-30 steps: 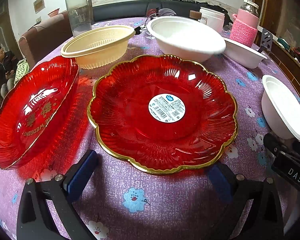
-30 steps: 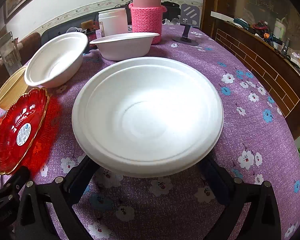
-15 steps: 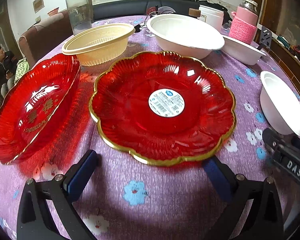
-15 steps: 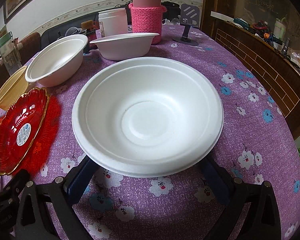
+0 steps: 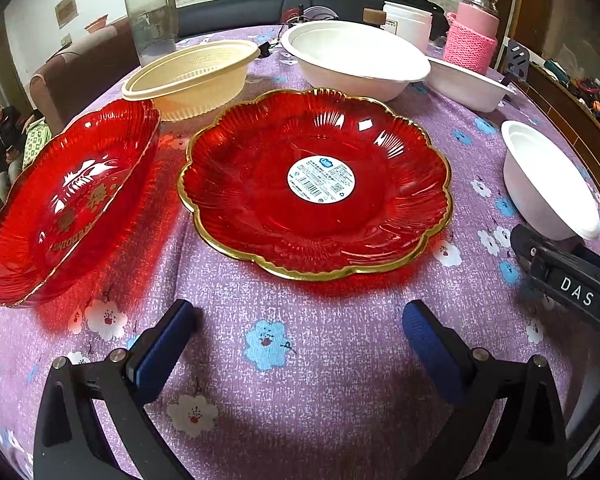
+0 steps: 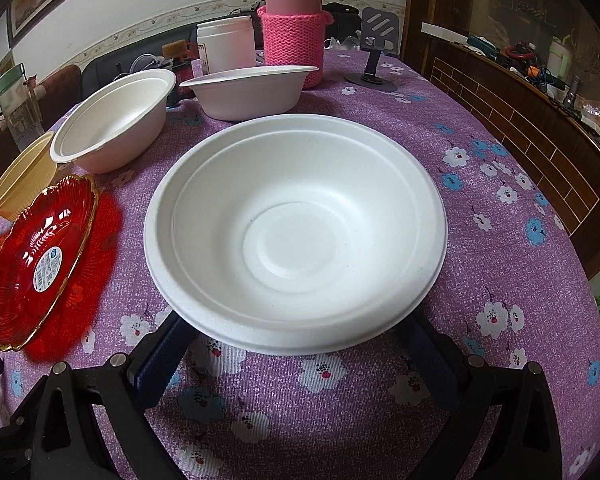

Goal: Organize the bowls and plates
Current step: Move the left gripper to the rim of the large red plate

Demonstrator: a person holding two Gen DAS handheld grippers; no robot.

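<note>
Your right tool is gaping wide around the near rim of the white bowl, sitting upright, mouth up, on the bench; round, so no long axis. Whether the fingers are touching is hard to tell. Be pinching the rim squarely. Your left tool is hanging open, empty, facing the gold-rimmed red plate, lying flat.

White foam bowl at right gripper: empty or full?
Empty: white foam bowl shows bare inner base, nothing inside.
</note>
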